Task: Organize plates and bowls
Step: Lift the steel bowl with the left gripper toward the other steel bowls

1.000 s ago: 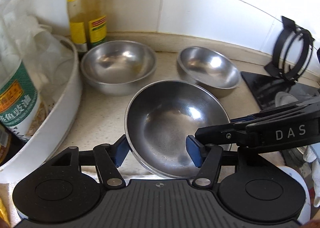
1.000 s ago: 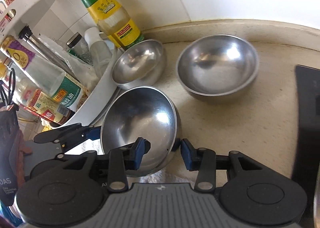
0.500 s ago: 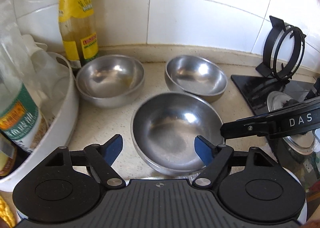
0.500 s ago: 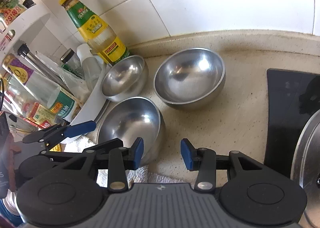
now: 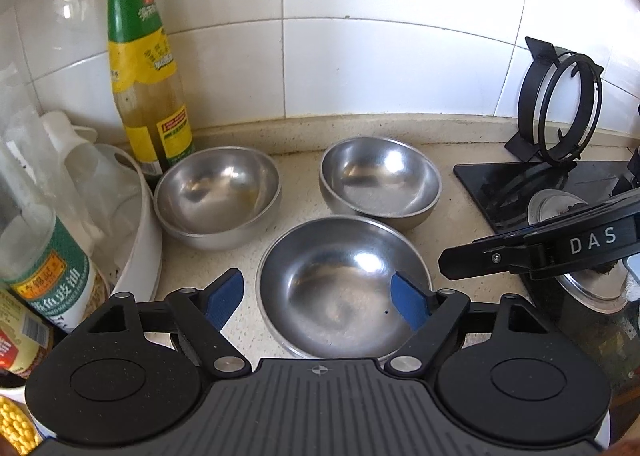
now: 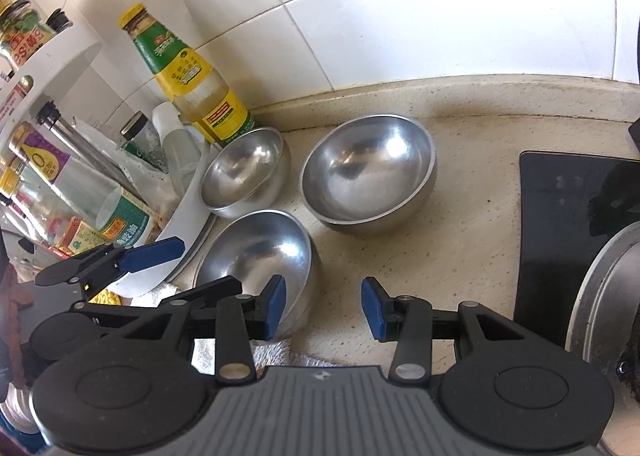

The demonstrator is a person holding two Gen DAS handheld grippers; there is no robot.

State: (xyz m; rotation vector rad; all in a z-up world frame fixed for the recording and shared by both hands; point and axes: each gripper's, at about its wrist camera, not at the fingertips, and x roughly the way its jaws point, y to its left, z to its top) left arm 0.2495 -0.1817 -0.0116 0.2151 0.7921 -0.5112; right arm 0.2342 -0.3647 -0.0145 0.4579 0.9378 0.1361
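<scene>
near bowl [image 5: 344, 288]: on tabletop [image 5: 248, 252], w/ two more steel bowls, back-left bowl [image 5: 218, 200] & back-right bowl [image 5: 380, 182], behind it, all apart.
L claw [image 5: 318, 296]: opening wide, pads straddle near bowl, not pressing, nothing held.
R claw [image 6: 323, 306]: narrow gap, empty, just right of near bowl.
my step: I judge release done; lift L clear w/o clipping rim.
next: prob nest bowls; I grip rim, go slow, steel is slick.

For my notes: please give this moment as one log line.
left gripper: jaws opening, empty | right gripper: open, empty | near bowl: on counter
</scene>
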